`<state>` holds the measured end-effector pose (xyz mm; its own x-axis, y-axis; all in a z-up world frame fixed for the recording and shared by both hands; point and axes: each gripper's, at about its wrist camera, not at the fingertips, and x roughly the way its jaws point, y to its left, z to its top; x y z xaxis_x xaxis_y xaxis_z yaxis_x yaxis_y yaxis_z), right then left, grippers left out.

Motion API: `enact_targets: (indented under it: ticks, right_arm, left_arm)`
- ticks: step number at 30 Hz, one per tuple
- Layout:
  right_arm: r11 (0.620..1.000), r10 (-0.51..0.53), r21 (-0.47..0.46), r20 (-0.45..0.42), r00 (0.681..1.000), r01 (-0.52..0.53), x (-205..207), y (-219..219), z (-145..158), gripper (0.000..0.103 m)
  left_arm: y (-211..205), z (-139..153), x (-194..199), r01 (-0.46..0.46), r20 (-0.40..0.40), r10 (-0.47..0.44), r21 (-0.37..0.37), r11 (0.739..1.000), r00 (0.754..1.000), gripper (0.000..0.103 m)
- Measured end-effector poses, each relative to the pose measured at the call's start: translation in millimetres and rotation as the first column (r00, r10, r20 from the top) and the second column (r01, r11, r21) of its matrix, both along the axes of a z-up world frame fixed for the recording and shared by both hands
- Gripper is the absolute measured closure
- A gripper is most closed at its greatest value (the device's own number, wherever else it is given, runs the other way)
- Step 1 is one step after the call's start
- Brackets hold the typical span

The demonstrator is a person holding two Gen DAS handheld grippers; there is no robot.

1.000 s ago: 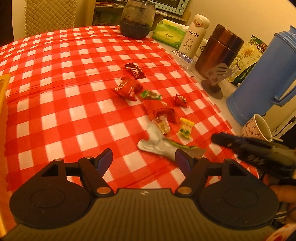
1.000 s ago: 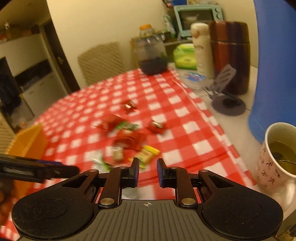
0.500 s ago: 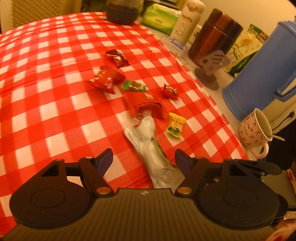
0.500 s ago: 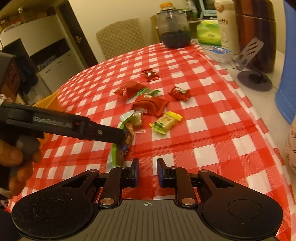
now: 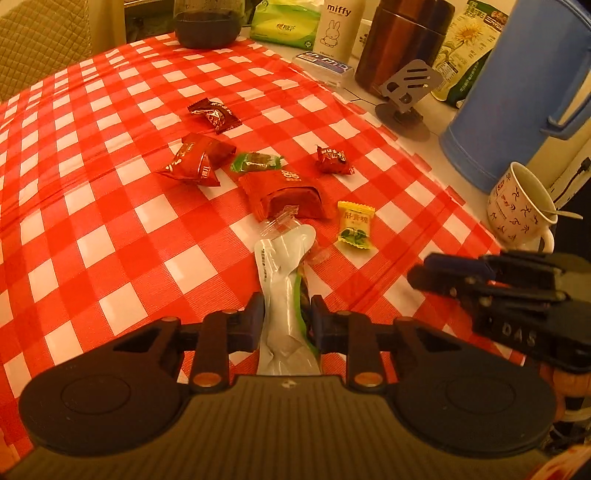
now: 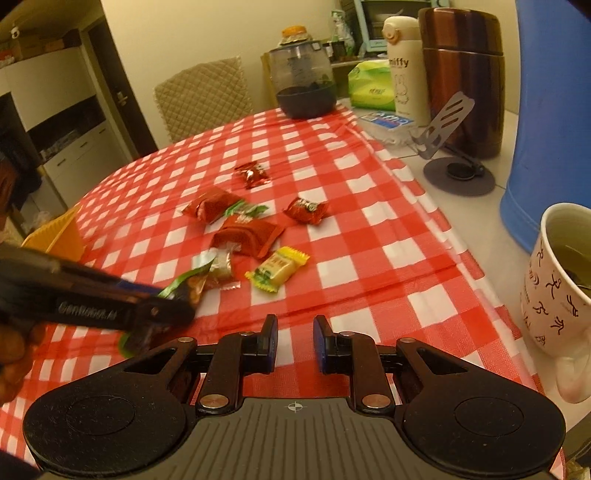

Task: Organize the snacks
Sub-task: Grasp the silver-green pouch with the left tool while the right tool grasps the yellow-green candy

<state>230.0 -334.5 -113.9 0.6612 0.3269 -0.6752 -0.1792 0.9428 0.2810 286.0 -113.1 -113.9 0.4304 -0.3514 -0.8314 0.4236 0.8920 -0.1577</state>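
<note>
Readable text: "miffy" on the white rabbit-print bottle (image 5: 337,26) far ahead of the left claw (image 5: 287,320); "GenRobot.ai" on that claw's side, seen only in the right wrist view. Left claw clenched on the long white-and-green foil snack packet (image 5: 284,266); long axis runs straight ahead from its fingers over the red-checked desk (image 5: 110,206). Yellow wrapped candy (image 5: 355,223) lies just ahead-right of it. Right claw (image 6: 294,343) narrowly parted, grasping nothing. Its view alone shows the orange tray (image 6: 55,236), far left.
</note>
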Motion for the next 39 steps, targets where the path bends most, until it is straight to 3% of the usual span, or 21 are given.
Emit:
enact_targets:
  ticks: [3, 7, 8, 9, 11, 19, 24, 27, 29, 39]
  right_arm:
    - [1.0, -0.012, -0.009, 0.01, 1.0, 0.012, 6.8, 5.2, -0.3, 0.082]
    - [0.999, -0.01, -0.045, 0.031, 0.999, 0.012, 18.4, 17.5, -0.4, 0.08]
    - [0.998, -0.005, -0.06, 0.035, 0.999, 0.007, 21.4, 20.6, -0.6, 0.07]
    - [0.998, 0.003, -0.069, 0.039, 0.999, 0.0, 24.1, 23.1, -1.2, 0.049]
    - [0.998, 0.004, -0.069, 0.054, 0.999, -0.001, 28.4, 24.8, -2.5, 0.035]
    - [0.998, -0.027, -0.063, 0.038, 0.999, 0.029, 45.9, 39.7, -9.0, 0.038]
    - [0.99, -0.09, -0.106, 0.046, 0.995, 0.095, 53.3, 48.2, -9.5, 0.057]
    - [0.975, -0.068, -0.207, 0.058, 0.996, 0.078, 52.9, 58.3, -8.8, 0.073]
    - [0.968, -0.047, -0.243, 0.069, 0.996, 0.063, 49.6, 61.1, -10.0, 0.074]
    - [0.975, -0.055, -0.209, 0.081, 0.995, 0.071, 34.1, 55.7, 15.6, 0.076]
  left_arm:
    - [-6.9, 0.0, -3.3, 0.019, 0.03, -0.02, 0.042, 0.999, 0.999, 0.079]
    - [-1.0, 1.6, -7.6, -0.011, 0.057, 0.009, 0.045, 0.999, 0.998, 0.08]
    - [2.7, 3.5, -8.9, -0.024, 0.067, 0.021, 0.045, 0.999, 0.998, 0.08]
    - [7.2, 5.8, -10.0, -0.037, 0.073, 0.034, 0.039, 0.999, 0.997, 0.08]
    - [15.5, 10.6, -11.4, -0.06, 0.081, 0.058, 0.03, 0.998, 0.995, 0.08]
    - [35.0, 23.8, -12.2, -0.121, 0.092, 0.121, -0.011, 0.993, 0.988, 0.08]
    - [38.0, 22.0, -13.8, -0.134, 0.087, 0.135, -0.016, 0.991, 0.987, 0.08]
    - [38.9, 21.4, -16.4, -0.135, 0.083, 0.135, -0.017, 0.991, 0.987, 0.08]
    - [39.8, 22.0, -17.9, -0.135, 0.084, 0.136, -0.017, 0.991, 0.987, 0.08]
    - [49.1, 41.8, -29.0, -0.154, 0.109, 0.157, -0.033, 0.988, 0.982, 0.08]
